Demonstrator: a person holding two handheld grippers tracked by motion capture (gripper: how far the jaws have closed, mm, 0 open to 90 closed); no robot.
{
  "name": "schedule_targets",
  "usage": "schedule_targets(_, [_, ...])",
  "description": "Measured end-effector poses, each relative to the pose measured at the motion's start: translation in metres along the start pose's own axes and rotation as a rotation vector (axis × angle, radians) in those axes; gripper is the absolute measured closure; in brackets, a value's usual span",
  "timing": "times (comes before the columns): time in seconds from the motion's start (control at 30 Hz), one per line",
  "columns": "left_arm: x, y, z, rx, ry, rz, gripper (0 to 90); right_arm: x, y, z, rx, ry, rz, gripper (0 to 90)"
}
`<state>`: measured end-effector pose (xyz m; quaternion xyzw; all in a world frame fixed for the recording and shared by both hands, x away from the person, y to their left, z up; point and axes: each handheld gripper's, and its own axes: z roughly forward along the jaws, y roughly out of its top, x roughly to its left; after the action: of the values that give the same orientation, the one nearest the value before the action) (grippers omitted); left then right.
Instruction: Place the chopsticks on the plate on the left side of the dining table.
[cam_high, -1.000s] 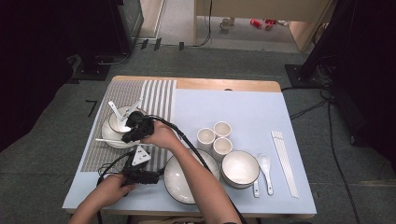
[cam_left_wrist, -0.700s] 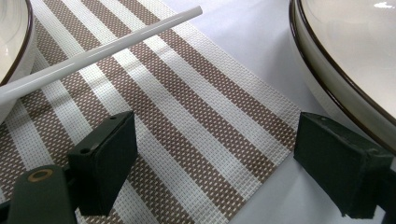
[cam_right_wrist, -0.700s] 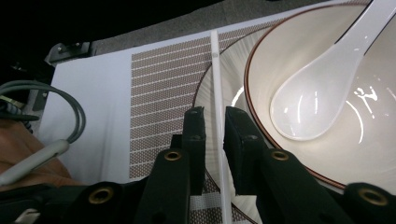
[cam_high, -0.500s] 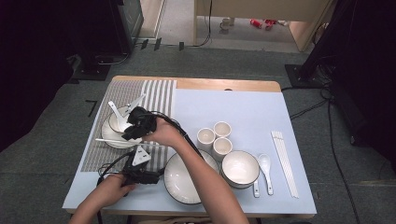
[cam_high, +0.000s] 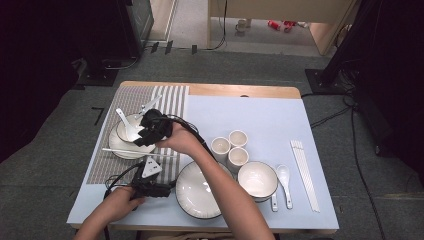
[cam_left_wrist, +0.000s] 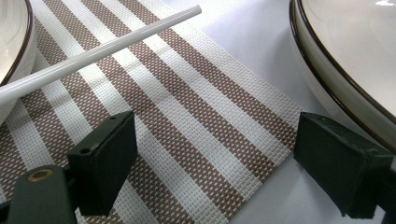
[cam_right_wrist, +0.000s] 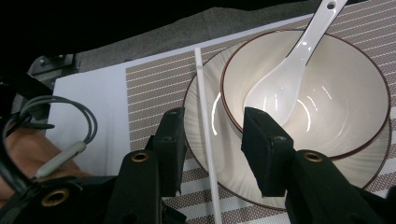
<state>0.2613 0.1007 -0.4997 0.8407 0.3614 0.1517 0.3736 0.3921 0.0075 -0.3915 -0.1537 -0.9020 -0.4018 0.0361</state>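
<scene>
- White glazed ceramic, smooth and shiny: soup spoon (cam_right_wrist: 285, 88) lying in the small bowl (cam_right_wrist: 345, 107), scoop down in the hollow, long axis slanting up over the far rim, handle end with a small hole.
- Round, brown-rimmed bowl seated on a ribbed white plate (cam_right_wrist: 205, 135); both on the woven placemat (cam_right_wrist: 154, 88) of brown and white stripes.
- Thin white chopstick (cam_right_wrist: 205, 140), straight and round, laid across the plate's near edge, passing between the right gripper's pads without touching them.
- Right gripper (cam_right_wrist: 212, 147) above the plate, just beside the bowl's rim; matte black blocky jaws parted, having just been opening, nothing clamped.
- Left gripper (cam_left_wrist: 215, 172) low at the placemat's corner, well short of the bowl; jaws wide apart over the weave, holding nothing.
- Seen from the high view: bowl (cam_high: 131, 129) and spoon (cam_high: 125, 122) at the placemat's (cam_high: 172, 100) middle, right gripper (cam_high: 145, 136) over them, left gripper (cam_high: 167, 189) at its near corner, next to a large white plate (cam_high: 200, 192).
</scene>
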Motion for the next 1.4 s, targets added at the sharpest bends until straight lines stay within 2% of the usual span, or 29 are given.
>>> schedule_targets(0.23, [0.000,0.000,0.000,0.006,0.003,0.008,13.7,-0.001,-0.005,-0.007,-0.005,-0.025,0.010,57.6])
schedule_targets(0.37, [0.000,0.000,0.000,0.005,0.003,0.007,13.7,0.000,-0.005,-0.013,-0.016,-0.040,0.014,53.5])
schedule_targets(0.43, [0.000,0.000,0.000,0.004,0.002,0.005,13.7,0.000,-0.006,-0.015,-0.010,-0.045,0.026,48.7])
schedule_targets(0.53, [0.000,0.000,0.000,0.002,0.001,0.003,13.7,0.001,-0.006,-0.019,0.001,-0.053,0.058,49.0])
schedule_targets(0.9, [0.000,0.000,0.000,0.002,0.000,-0.002,13.7,0.001,-0.009,-0.037,-0.030,-0.061,0.053,49.5])
schedule_targets(1.13, [-0.001,0.000,0.000,0.009,0.013,0.014,13.7,0.002,-0.012,-0.045,-0.034,-0.070,0.061,49.4])
schedule_targets(1.3, [-0.001,0.000,0.000,0.009,0.010,0.012,13.7,0.005,-0.013,-0.048,-0.034,-0.095,0.056,43.6])
schedule_targets(1.4, [-0.001,0.000,0.000,0.006,0.011,0.008,13.7,0.003,-0.016,-0.050,-0.038,-0.095,0.070,42.1])
